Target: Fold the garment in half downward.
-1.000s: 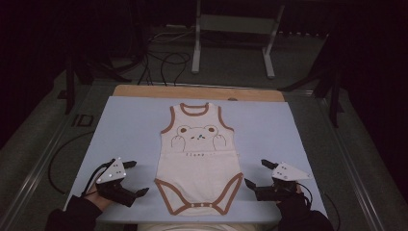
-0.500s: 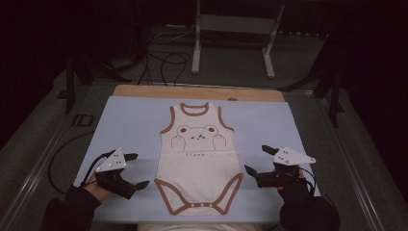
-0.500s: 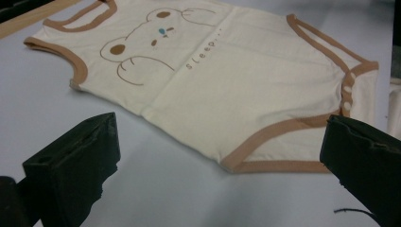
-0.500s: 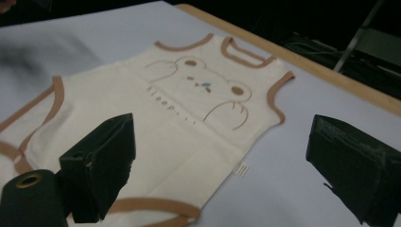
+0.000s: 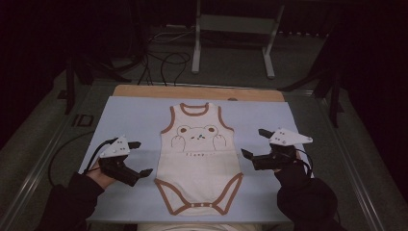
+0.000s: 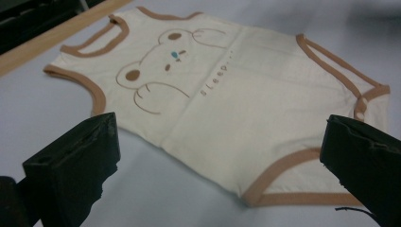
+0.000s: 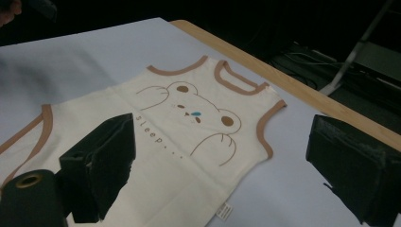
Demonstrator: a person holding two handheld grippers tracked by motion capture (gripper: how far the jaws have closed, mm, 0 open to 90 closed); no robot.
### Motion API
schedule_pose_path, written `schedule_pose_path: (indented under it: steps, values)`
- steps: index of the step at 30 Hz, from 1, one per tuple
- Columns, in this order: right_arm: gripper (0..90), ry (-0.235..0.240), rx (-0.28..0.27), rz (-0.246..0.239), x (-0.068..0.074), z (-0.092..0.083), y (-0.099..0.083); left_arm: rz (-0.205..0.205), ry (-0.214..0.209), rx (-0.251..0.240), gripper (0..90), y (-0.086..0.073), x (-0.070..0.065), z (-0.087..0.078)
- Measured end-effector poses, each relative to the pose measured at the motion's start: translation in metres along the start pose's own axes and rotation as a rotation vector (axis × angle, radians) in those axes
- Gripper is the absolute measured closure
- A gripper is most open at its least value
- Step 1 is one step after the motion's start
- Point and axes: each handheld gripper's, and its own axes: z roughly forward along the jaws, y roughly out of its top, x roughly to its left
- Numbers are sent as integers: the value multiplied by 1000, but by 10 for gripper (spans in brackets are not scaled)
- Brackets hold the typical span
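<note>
Both grippers, left gripper and right gripper, have been lifted slightly beside the bodysuit, jaws spread wide and empty; next, its side edges should be pinched for folding.

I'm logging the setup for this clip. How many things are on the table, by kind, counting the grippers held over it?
Baby bodysuit, cream with brown trim and a bear print: 1
Light blue mat under it: 1
Grippers, jaws wide apart: 2, the left gripper and the right gripper
Total: 4
</note>
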Motion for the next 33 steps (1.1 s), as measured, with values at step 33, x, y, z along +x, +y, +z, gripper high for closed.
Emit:
schedule_pose_path:
  steps: [33]
  values:
    - [99, 65, 60, -3, -19, 73, 14, -50, 51, 83, 0, 24, 39, 56]
